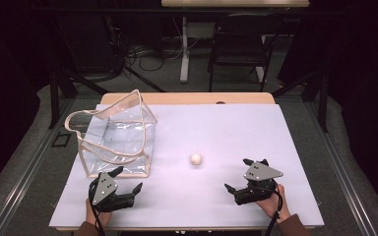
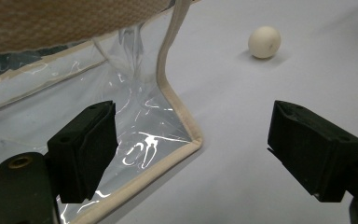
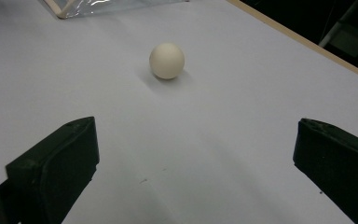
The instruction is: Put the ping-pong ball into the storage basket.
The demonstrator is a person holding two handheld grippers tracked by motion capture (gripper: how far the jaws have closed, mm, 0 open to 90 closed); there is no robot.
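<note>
A clear plastic bag (image 1: 115,135) with beige trim stands open at the table's left. A small white ball (image 1: 196,159) lies on the white table top (image 1: 236,123) to the right of the bag. My left gripper (image 1: 128,178) rests open just in front of the bag's near corner. In the left gripper view that bag corner (image 2: 186,135) lies between the wide jaws of my left gripper (image 2: 193,144), and the ball (image 2: 264,42) sits farther off. My right gripper (image 1: 238,174) is open at the near right, apart from the ball. In the right gripper view the ball (image 3: 167,60) lies ahead of my right gripper (image 3: 196,158), with the bag's edge (image 3: 102,5) beyond it.
Beyond the table's wooden far edge (image 1: 187,98) stand a black chair (image 1: 238,46) and a white table leg (image 1: 184,49), with cables (image 1: 142,54) on the floor. A dark stand (image 1: 59,83) rises at the far left.
</note>
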